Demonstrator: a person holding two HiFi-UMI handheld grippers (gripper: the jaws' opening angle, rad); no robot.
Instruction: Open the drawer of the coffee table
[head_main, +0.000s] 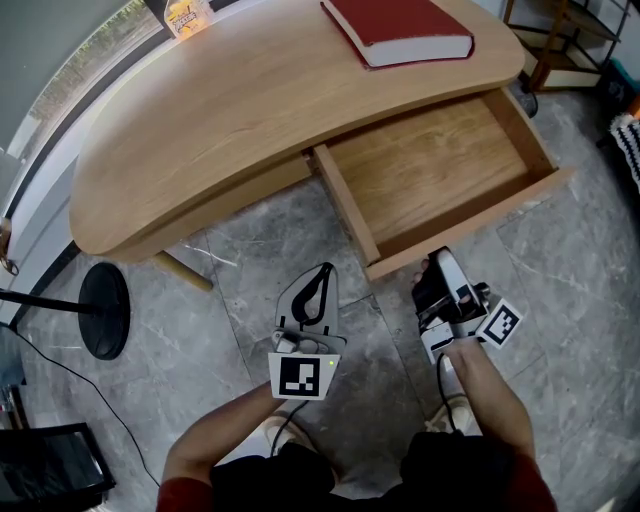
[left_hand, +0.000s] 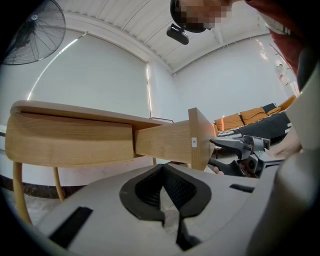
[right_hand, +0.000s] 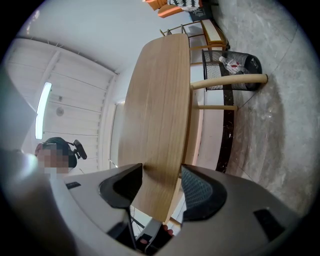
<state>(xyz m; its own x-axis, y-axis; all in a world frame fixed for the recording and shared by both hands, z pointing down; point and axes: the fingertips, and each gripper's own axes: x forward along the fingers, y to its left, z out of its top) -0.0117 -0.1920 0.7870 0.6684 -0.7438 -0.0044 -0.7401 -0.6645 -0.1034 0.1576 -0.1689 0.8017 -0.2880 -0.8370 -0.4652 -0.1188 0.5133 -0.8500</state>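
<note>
The light wooden coffee table (head_main: 250, 100) has its drawer (head_main: 430, 170) pulled out toward me, showing a bare wooden bottom. My right gripper (head_main: 437, 262) is at the near edge of the drawer front (head_main: 470, 225). In the right gripper view both pads clamp that panel (right_hand: 155, 115), and the gripper (right_hand: 162, 172) is shut on it. My left gripper (head_main: 325, 270) hangs over the floor to the left of the drawer, shut and empty. The left gripper view shows its closed tips (left_hand: 162, 167), with the drawer front (left_hand: 200, 137) beyond them and the right gripper (left_hand: 214, 152) on its edge.
A red book (head_main: 400, 28) lies on the tabletop above the drawer, and a yellow box (head_main: 185, 14) stands at the far edge. A black fan base (head_main: 104, 310) with a cable sits on the grey stone floor at the left. Beyond the table stands a wire basket (right_hand: 235, 65).
</note>
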